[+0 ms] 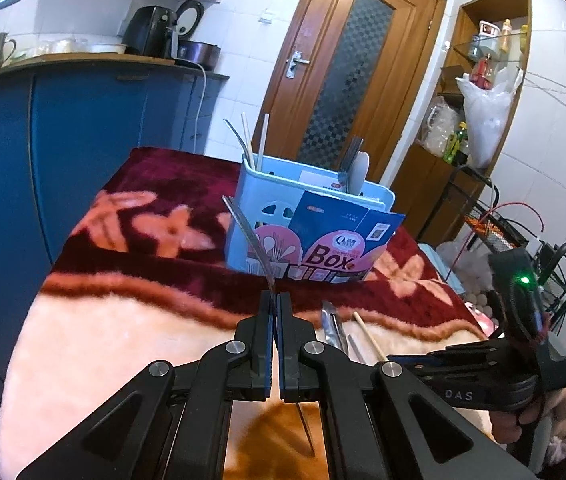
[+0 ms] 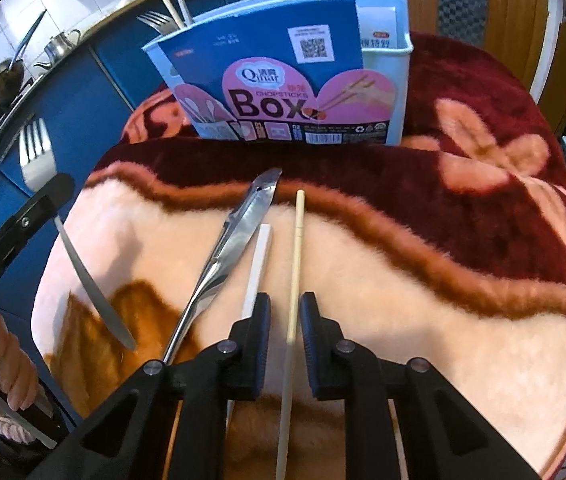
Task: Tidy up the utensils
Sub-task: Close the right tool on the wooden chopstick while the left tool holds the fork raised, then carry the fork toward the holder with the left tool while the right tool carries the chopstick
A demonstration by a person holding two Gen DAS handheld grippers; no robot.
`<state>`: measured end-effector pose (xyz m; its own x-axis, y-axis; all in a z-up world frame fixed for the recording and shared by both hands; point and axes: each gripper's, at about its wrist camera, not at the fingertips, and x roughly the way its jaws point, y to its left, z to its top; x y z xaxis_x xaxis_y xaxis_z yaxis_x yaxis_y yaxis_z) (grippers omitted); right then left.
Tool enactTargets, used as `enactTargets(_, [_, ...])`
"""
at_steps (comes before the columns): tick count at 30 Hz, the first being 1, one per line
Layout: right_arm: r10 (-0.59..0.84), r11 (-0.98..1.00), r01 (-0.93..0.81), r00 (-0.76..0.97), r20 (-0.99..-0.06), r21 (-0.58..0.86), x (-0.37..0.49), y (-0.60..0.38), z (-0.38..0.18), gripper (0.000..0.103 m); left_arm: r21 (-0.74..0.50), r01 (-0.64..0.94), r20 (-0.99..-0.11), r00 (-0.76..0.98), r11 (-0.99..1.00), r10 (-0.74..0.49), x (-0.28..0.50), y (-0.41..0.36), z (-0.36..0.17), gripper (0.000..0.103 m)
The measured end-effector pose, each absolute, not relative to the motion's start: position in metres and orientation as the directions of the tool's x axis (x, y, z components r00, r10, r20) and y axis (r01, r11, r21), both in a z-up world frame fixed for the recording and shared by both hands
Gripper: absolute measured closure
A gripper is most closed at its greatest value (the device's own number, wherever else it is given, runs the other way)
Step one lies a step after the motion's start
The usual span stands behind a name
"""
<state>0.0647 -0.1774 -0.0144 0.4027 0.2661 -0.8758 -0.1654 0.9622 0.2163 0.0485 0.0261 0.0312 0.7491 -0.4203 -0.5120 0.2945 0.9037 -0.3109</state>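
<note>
A light blue utensil box (image 1: 259,208) with a "Chopsticks Box" label stands on the blanket; it also shows in the right wrist view (image 2: 397,92). It holds chopsticks, forks and spoons. My left gripper (image 1: 274,300) is shut on a steel fork (image 1: 249,236), held above the blanket in front of the box; the fork also shows in the right wrist view (image 2: 37,160). My right gripper (image 2: 285,304) is open, its fingers astride a wooden chopstick (image 2: 297,264) lying on the blanket. A steel utensil (image 2: 239,232) and a white chopstick (image 2: 259,264) lie just left of it.
A red and peach floral blanket (image 2: 443,280) covers the table. Blue cabinets (image 1: 83,140) with a kettle and an appliance on the counter stand at left. A wooden door (image 1: 347,80) is behind the box. Shelves and a wire rack (image 1: 495,232) are at right.
</note>
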Motion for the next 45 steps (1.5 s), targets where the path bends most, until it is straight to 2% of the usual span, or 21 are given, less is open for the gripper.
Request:
enactTargets(5, [0.288,0.957,-0.151,0.393,-0.873,0.248,0.070,-0.179,-0.017,0.085,-0.308,0.298,-0.503,0.755,0.904,-0.421,0.048,0.028,0.035,0.102])
enactTargets(9, [0.293,0.956,-0.140,0.412,-0.863,0.258,0.068,-0.186,-0.018,0.096,-0.301,0.306,-0.493,0.761,0.903,-0.422,0.046,0.026,0.042,0.102])
enactTargets(14, [0.340,0.939,-0.115,0.444,-0.829,0.324,0.062,-0.199,-0.018,0.097,-0.298,0.312,-0.499,0.755,0.902,-0.425,0.046,0.023,0.045,0.102])
enactTargets(21, [0.392,0.911,-0.139,0.590,-0.706,0.389,0.034,-0.213,0.010,0.097,-0.316,0.317,-0.484,0.757,0.894,-0.439,0.044,0.024,0.055,0.102])
enactTargets(33, [0.325,0.920,-0.155,0.816,-0.478,0.360,0.008,-0.231,0.053,0.097,-0.229,0.299,-0.410,0.834,0.926,-0.370,0.057,0.021,0.101,0.102])
enactTargets(37, [0.280,0.939,-0.142,0.843,-0.459,0.313,0.006,-0.232,0.062,0.097,-0.199,0.277,-0.386,0.860,0.940,-0.335,0.067,0.021,0.118,0.102])
enactTargets(45, [0.298,0.921,-0.145,0.861,-0.412,0.362,0.010,-0.242,0.069,0.097,-0.116,0.246,-0.320,0.908,0.962,-0.270,0.092,0.016,0.159,0.102])
